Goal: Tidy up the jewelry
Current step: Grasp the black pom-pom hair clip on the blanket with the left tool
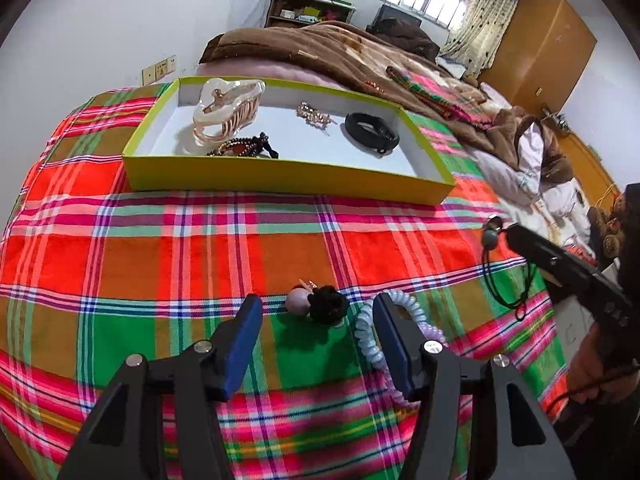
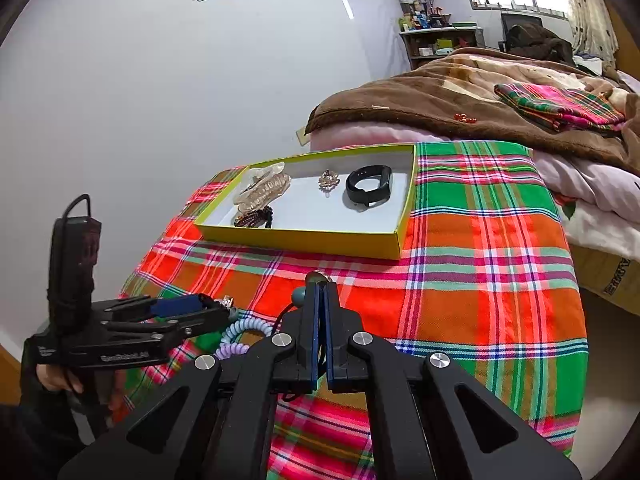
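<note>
A yellow-green tray [image 1: 280, 178] [image 2: 304, 240] sits on the plaid cloth and holds a clear hair claw [image 1: 224, 114], a dark bead bracelet [image 1: 244, 148], a sparkly clip [image 1: 314, 114] and a black band [image 1: 372, 132]. My left gripper [image 1: 316, 312] is open, low over a doll hair tie [image 1: 320, 304] lying between its fingers, with a pastel coil hair tie [image 1: 368, 332] beside the right finger. My right gripper [image 2: 320, 288] is shut on a black cord necklace with teal beads [image 1: 491, 236] [image 2: 299, 295], held above the cloth.
The plaid cloth [image 1: 200, 264] covers a round-edged surface. Behind it is a bed with a brown blanket [image 1: 320, 48] and a folded plaid cloth [image 2: 560, 108]. A wall runs along the left, and a shelf [image 1: 308, 8] stands at the back.
</note>
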The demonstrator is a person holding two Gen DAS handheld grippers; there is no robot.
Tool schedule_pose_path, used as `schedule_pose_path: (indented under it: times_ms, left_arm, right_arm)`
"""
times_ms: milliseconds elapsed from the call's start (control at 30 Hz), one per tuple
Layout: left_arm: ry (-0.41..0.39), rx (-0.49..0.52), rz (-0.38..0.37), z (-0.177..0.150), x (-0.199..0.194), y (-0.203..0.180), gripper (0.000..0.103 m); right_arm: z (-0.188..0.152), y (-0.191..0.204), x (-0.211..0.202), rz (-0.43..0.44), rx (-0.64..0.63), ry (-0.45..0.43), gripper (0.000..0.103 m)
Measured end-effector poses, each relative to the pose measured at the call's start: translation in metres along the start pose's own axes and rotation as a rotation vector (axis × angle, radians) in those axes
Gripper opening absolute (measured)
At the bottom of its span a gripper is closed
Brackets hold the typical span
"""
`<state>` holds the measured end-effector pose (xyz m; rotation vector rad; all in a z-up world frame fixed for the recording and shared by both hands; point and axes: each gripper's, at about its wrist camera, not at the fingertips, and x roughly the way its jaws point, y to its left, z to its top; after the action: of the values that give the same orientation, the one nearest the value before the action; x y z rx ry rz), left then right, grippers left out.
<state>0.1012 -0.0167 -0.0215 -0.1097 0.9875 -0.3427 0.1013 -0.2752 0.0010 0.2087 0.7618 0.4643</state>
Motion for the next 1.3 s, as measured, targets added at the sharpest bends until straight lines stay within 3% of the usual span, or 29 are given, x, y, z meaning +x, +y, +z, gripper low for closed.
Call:
schedule_pose_path:
  times_ms: [333,533,1300]
  left_arm:
    - [-0.003,0.013,0.053,0.001,0.005,-0.002,0.058]
    - [-0.003,0.024,0.082,0.001,0.006,-0.002,0.037]
    - [-0.038,0.066,0.095,0.0,-0.006,-0.007,0.034]
  right_arm:
    - [0.0,0.001,0.001,0.022,0.003,-0.008,0.002]
    - [-0.001,0.001,0.002,0.023,0.003,-0.007,0.002]
    - [-0.001,0.004,0.001,0.018,0.006,-0.009,0.002]
